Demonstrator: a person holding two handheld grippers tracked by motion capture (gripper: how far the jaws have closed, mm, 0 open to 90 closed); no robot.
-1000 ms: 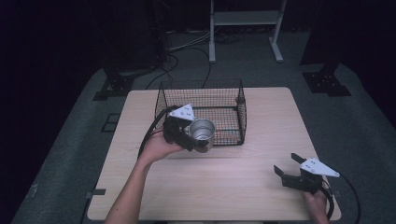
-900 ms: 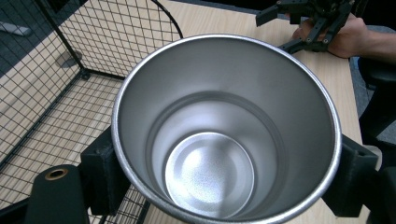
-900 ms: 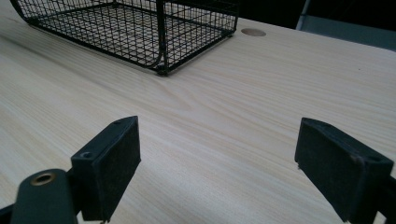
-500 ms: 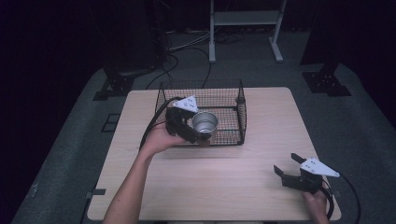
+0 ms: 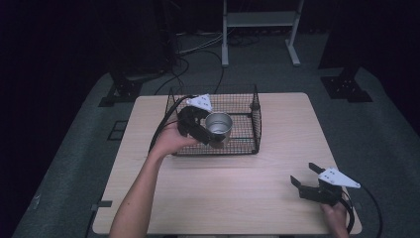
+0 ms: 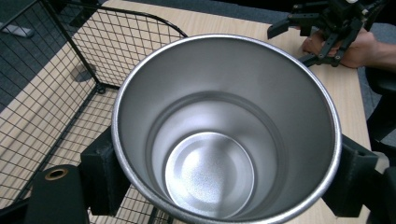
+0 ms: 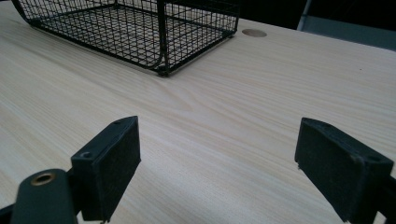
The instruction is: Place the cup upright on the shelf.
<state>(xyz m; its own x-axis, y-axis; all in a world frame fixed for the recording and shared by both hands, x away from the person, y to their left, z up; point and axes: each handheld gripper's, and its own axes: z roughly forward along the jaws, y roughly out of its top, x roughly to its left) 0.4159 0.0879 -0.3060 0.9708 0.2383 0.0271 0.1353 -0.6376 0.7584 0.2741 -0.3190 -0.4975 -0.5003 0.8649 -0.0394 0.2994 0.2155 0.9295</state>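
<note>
A shiny steel cup [image 5: 218, 125] hangs tilted over the black wire basket [image 5: 247, 106], with my left gripper [image 5: 210, 135] shut on its sides. Looking along the left gripper, the cup [image 6: 224, 130] is empty, mouth toward the camera, a black jaw on either side of it, and basket mesh [image 6: 70, 70] lies beneath and to the left. My right gripper [image 5: 304, 177] rests open near the table's front right corner, held by a hand. Its two pads [image 7: 112, 158] stand wide apart over bare wood, nothing between them.
The wooden table [image 5: 277, 163] has bare surface in front of the basket and to its right. The basket corner [image 7: 161, 70] lies ahead of the right gripper. Stand legs and cables sit on the dark floor behind the table.
My left gripper has carried the cup up and farther back, from the basket's front edge to over its inside. The right gripper has stayed put.
</note>
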